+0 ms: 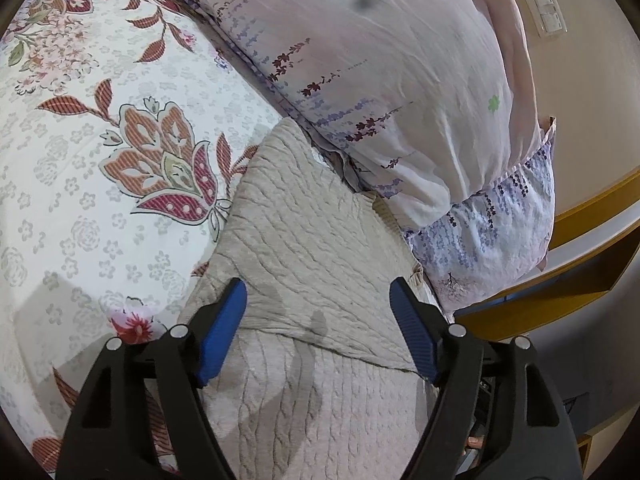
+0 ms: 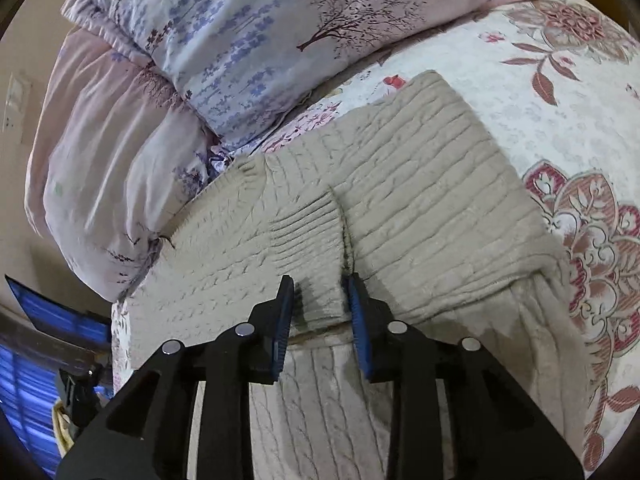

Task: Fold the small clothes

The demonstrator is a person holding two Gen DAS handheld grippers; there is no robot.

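Left tool (image 1: 318,300) is spread wide w/ nothing between its blue pads, hovering just over the sweater (image 1: 304,216). A folded edge of the knit runs across betw. the pads; below that edge a paler layer of the same knit lies closer to the cam. Right tool (image 2: 318,296) has pads partly closed, narrow gap, straddling a raised bit of sweater (image 2: 420,216) at a fold edge; can't tell if they actually pinch it. Just ahead of the right tool sits a ribbed cuff and a seam. Sweater is beige cable knit, lying flat on the bed sheet (image 1: 80,160) w/ red floral print. Beyond the knit, touching its far corner, a pillow (image 2: 248,40) w/ purple flower print rests on a pink one. Far right of the left tool, wall sockets (image 1: 540,0).
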